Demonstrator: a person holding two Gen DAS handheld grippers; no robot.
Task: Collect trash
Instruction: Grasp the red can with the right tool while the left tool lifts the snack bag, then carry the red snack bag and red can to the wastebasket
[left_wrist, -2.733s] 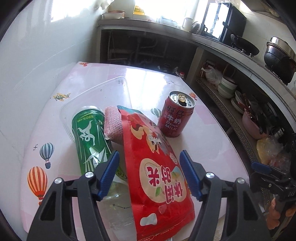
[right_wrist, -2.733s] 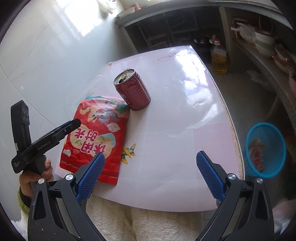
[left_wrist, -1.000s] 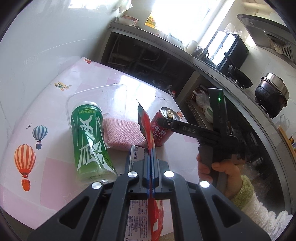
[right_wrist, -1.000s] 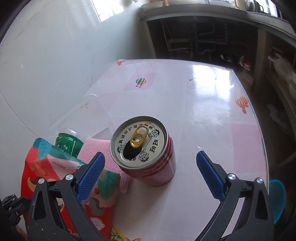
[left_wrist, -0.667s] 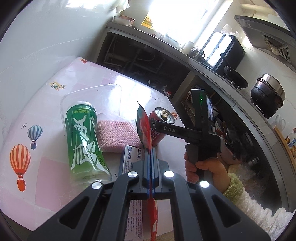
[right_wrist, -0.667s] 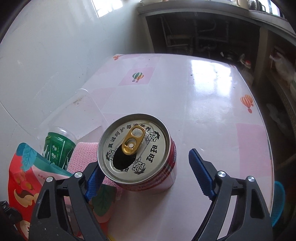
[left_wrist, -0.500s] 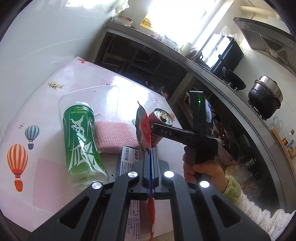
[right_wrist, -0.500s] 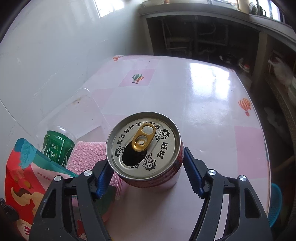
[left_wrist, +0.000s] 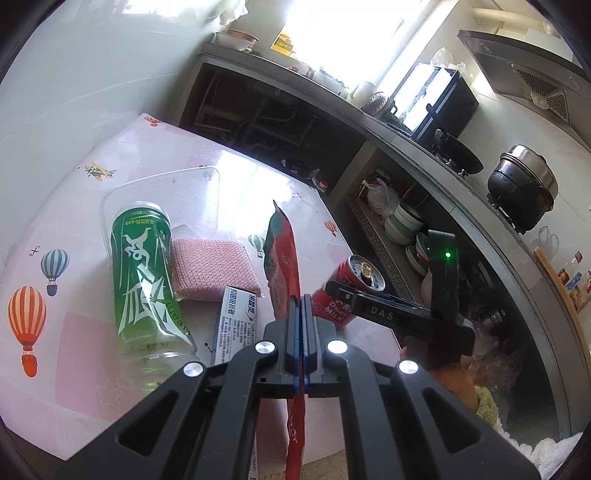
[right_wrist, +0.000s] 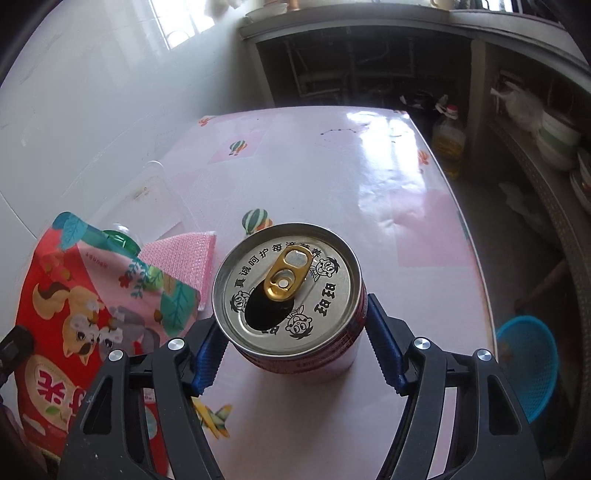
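A: With the right gripper (right_wrist: 291, 350) clamped on the red can (right_wrist: 286, 291), how will it handle?
B: Light, thin-walled, easily dented; best held mid-body. It is seen between the pads.
A: Left gripper (left_wrist: 302, 332)?
B: Pinched on the snack bag (left_wrist: 284, 258), limp, crinkly.
A: Count?
B: One can, one bag, one green bottle (left_wrist: 142, 273) left of it.

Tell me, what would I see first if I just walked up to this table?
Probably the red can right up front, its open silver top showing, squeezed between the blue pads of the right hand-held gripper. Next, the red snack bag, pinched upright in the shut left hand-held gripper, with a green bottle lying on the pink table beside it.
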